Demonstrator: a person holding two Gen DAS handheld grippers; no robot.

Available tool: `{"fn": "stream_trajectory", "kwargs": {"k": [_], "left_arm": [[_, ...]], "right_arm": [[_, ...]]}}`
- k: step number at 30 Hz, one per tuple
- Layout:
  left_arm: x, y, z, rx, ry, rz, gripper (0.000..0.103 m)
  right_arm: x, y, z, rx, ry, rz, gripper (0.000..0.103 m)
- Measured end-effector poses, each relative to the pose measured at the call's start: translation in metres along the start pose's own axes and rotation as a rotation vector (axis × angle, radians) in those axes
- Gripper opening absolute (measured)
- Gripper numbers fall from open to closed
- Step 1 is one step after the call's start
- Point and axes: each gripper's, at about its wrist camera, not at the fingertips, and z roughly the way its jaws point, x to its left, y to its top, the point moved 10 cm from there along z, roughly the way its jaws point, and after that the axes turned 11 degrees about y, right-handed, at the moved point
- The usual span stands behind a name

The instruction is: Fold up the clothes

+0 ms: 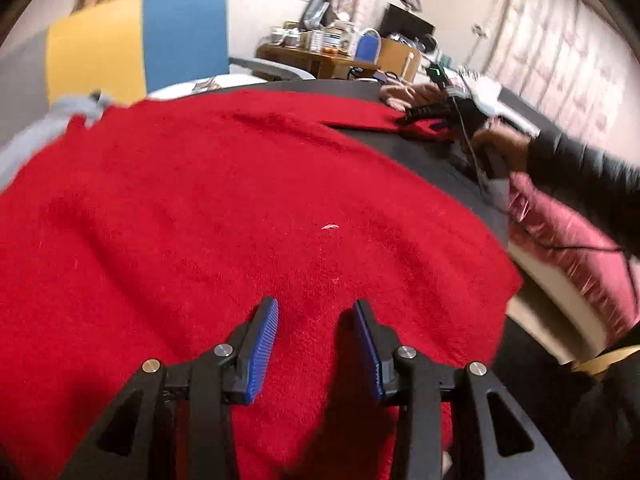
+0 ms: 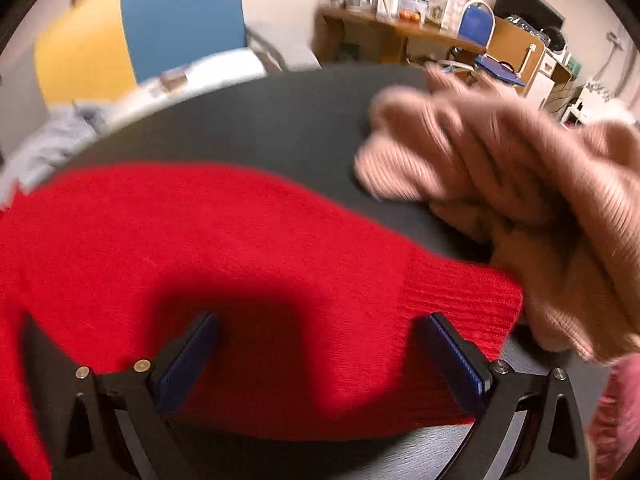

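A red knit sweater (image 1: 224, 208) lies spread flat on the dark table (image 1: 432, 160). My left gripper (image 1: 316, 312) hovers just above the sweater's body, jaws open and empty. In the right wrist view the sweater's sleeve (image 2: 248, 248) stretches across the table (image 2: 280, 120) to a ribbed cuff (image 2: 472, 304). My right gripper (image 2: 320, 328) is wide open above the sleeve, casting a shadow on it. The right gripper also shows in the left wrist view (image 1: 432, 118) at the far end of the sleeve, held by a hand.
A crumpled pink knit garment (image 2: 500, 184) lies on the table right of the sleeve. A grey garment (image 2: 44, 148) lies at the far left edge. A pink quilted item (image 1: 568, 240) sits at the right. A yellow and blue chair (image 1: 136, 44) and a cluttered desk (image 2: 400, 28) stand behind.
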Motion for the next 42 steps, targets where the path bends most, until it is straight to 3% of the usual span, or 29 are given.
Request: {"fn": "stream_trajectory", "kwargs": {"k": [3, 7, 13, 15, 16, 17, 18, 22, 24, 28, 34, 39, 42], "left_arm": [[0.003, -0.008, -0.007, 0.022, -0.021, 0.001, 0.038], [0.005, -0.004, -0.012, 0.034, -0.043, -0.07, 0.039], [0.012, 0.041, -0.015, -0.063, -0.137, -0.269, 0.041], [0.013, 0.041, 0.0, -0.033, -0.13, -0.272, 0.041], [0.012, 0.038, 0.008, -0.011, -0.134, -0.274, 0.04], [0.011, 0.035, 0.017, 0.01, -0.139, -0.275, 0.04], [0.01, 0.033, 0.023, 0.026, -0.142, -0.275, 0.04], [0.011, 0.033, 0.021, 0.036, -0.153, -0.277, 0.04], [0.016, 0.035, 0.018, 0.032, -0.162, -0.304, 0.04], [0.034, 0.046, 0.007, -0.016, -0.194, -0.401, 0.041], [0.08, 0.062, 0.004, -0.045, -0.12, -0.466, 0.041], [0.112, 0.082, 0.008, -0.054, -0.086, -0.521, 0.041], [0.126, 0.1, 0.007, -0.077, -0.054, -0.5, 0.041]], "right_arm": [[-0.004, -0.005, 0.0, -0.012, 0.028, -0.02, 0.103], [-0.006, -0.009, -0.002, 0.037, 0.037, -0.011, 0.103], [-0.009, -0.018, -0.012, 0.012, 0.037, -0.01, 0.099], [-0.008, -0.021, -0.02, -0.019, 0.041, -0.004, 0.086], [-0.007, -0.021, -0.025, -0.033, 0.049, 0.003, 0.068], [-0.008, -0.02, -0.029, -0.045, 0.067, 0.018, 0.036], [-0.008, -0.019, -0.033, -0.051, 0.097, 0.047, 0.022], [-0.011, -0.014, -0.039, -0.068, 0.232, 0.191, 0.016], [0.002, -0.008, -0.045, -0.1, 0.373, 0.28, 0.014], [0.069, 0.014, -0.058, -0.136, 0.542, 0.254, 0.014], [0.213, 0.047, -0.041, -0.074, 0.703, 0.107, 0.014], [0.329, 0.018, -0.013, 0.046, 0.76, -0.053, 0.015], [0.367, 0.007, -0.003, 0.079, 0.782, -0.131, 0.022]]}}
